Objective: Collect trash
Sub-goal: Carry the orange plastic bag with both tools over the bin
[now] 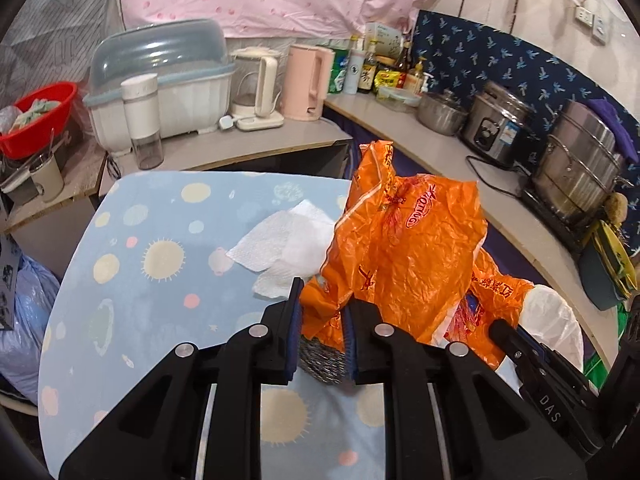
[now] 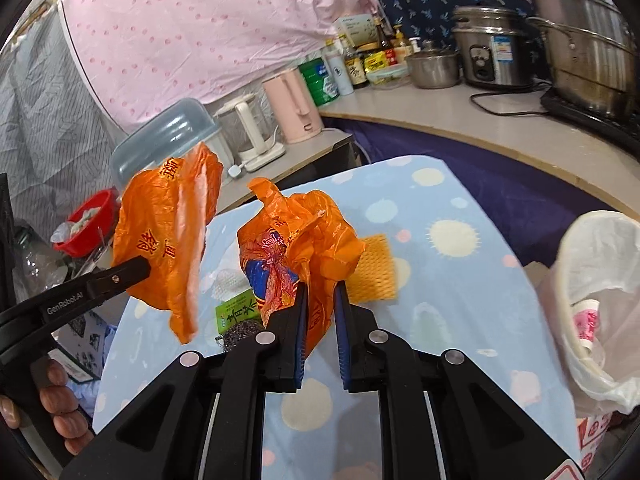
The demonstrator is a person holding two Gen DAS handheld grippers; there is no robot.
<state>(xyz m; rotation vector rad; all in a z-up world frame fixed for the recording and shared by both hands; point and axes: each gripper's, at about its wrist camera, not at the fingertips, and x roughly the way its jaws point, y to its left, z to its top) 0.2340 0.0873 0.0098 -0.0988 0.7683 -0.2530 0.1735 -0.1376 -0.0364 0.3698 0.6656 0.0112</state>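
An orange plastic bag (image 1: 404, 248) hangs above the blue patterned table (image 1: 152, 240), held at both ends. My left gripper (image 1: 322, 312) is shut on one part of it; that part shows at the left in the right wrist view (image 2: 168, 240). My right gripper (image 2: 320, 300) is shut on the other bunched part (image 2: 300, 240). A white paper towel (image 1: 284, 248) lies on the table beyond the left gripper. A yellow sponge cloth (image 2: 374, 268) and a green packet (image 2: 236, 316) on a dark scrubber lie on the table under the bag.
A bin lined with a white bag (image 2: 600, 300) stands at the table's right edge, holding some trash. Counters behind carry kettles (image 1: 308, 80), a dish box (image 1: 160, 80), bottles, pots and a rice cooker (image 1: 496, 124). A red basin (image 1: 36, 116) sits far left.
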